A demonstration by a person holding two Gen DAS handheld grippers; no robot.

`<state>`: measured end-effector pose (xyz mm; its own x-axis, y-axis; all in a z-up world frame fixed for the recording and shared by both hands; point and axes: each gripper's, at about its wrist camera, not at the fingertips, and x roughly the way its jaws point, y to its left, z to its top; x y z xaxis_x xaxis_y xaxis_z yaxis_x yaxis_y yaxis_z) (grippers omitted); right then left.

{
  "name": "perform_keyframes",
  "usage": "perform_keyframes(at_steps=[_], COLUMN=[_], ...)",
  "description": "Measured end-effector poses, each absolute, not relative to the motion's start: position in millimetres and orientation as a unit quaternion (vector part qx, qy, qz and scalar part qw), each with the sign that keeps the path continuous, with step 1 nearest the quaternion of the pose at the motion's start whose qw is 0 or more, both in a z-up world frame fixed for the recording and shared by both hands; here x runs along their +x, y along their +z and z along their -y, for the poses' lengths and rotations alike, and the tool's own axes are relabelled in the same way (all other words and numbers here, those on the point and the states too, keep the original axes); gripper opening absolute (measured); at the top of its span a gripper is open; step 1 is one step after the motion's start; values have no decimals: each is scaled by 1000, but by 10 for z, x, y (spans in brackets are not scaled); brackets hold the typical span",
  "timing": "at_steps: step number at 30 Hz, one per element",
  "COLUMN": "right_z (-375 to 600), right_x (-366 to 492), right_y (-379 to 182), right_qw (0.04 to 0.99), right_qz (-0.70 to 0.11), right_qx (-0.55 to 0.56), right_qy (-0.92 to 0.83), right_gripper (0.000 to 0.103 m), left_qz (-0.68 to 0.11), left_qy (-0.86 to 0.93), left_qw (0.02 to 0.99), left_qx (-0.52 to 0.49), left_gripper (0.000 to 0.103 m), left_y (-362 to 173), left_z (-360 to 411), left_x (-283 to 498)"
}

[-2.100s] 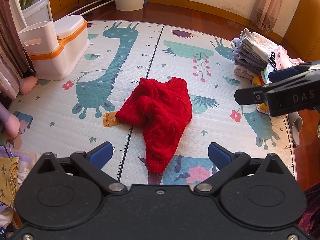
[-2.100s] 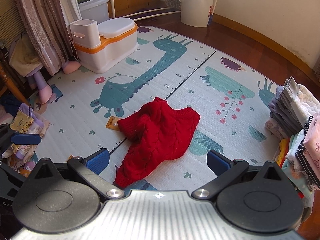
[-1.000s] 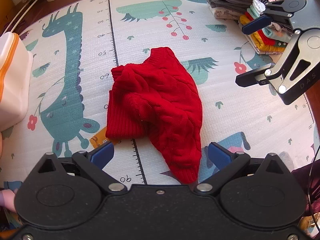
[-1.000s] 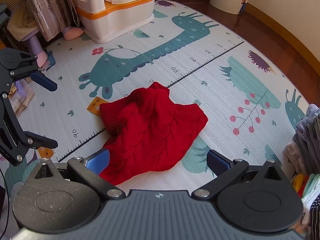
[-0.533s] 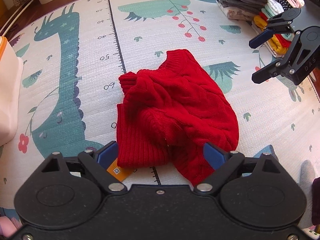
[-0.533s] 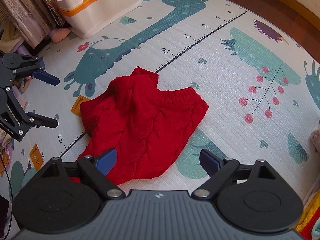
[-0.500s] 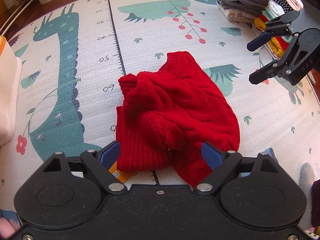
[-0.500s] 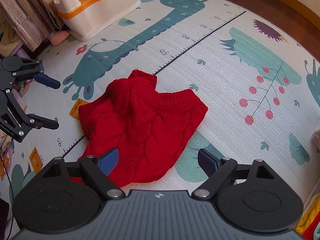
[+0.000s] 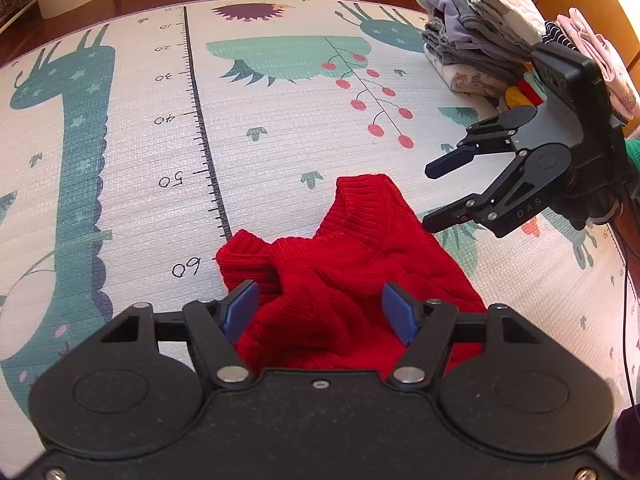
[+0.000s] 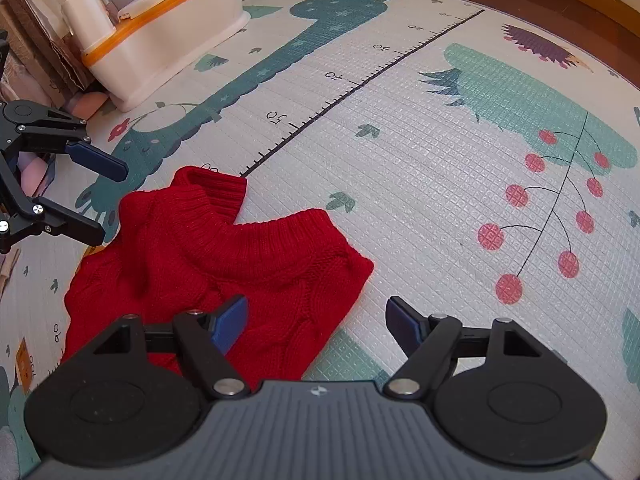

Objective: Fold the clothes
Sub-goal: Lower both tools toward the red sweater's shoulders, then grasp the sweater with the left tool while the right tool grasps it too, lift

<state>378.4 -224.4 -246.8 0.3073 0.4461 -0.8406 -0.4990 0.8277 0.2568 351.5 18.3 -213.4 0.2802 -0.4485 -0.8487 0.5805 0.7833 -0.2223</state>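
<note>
- Red sweater (image 9: 360, 280) lies crumpled on the play mat (image 9: 280, 120); thick, soft knit, likely floppy — best pinched at a ribbed edge
- Left gripper (image 9: 320, 308) gapes wide over the sweater, holding nothing
- Right gripper (image 10: 316, 320) likewise wide, empty, at the sweater's edge

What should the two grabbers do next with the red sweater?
Probably come down and pinch it. The red sweater lies crumpled on the mat, not spread flat. The left gripper and the right gripper are both open and holding nothing, right over the knit, so taking hold to spread it seems next.
</note>
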Motion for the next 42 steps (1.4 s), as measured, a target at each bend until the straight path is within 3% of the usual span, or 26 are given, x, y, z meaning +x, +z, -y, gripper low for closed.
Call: perform_keyframes(at_steps=[12,15,20,23,25,28,35,42], right_z=[2046,2068,2093,2096,2121,2122,2138,2300], right_x=[4466,4461,4330,4167,4046,3812,3359,3218], right_y=[-2753,-2751,-2722,-2638,-2528,-2358,-1732,-988], right_qw=[757,741,713,712,719,728,776,865], right_qz=[-508,-518,-535,-526,-515,-501,-459,-377], right_qx=[-17,-16,-39,-69,-80,-103,-131,-90], right_qy=[410,427,452,460,460,456,413,319], right_gripper=[76,71,63,47,33,20,17,16], left_qz=[-537,-546,-546,-533,-524,-509,-448,-357], left_qy=[-333,-331,-343,-354,-359,-363,-354,-320], left_qw=[774,768,761,762,764,769,795,838], left_qx=[47,50,75,99,111,131,205,259], left_gripper=[54,48,25,19,17,11,9,9], left_y=[-2389,-2480,-2514,-2449,-2371,-2234,-1581,-864], left_z=[-143,-148,-135,-114,-100,-72,79,262], left_x=[3783,3800,3697,3584,3507,3391,3069,2956])
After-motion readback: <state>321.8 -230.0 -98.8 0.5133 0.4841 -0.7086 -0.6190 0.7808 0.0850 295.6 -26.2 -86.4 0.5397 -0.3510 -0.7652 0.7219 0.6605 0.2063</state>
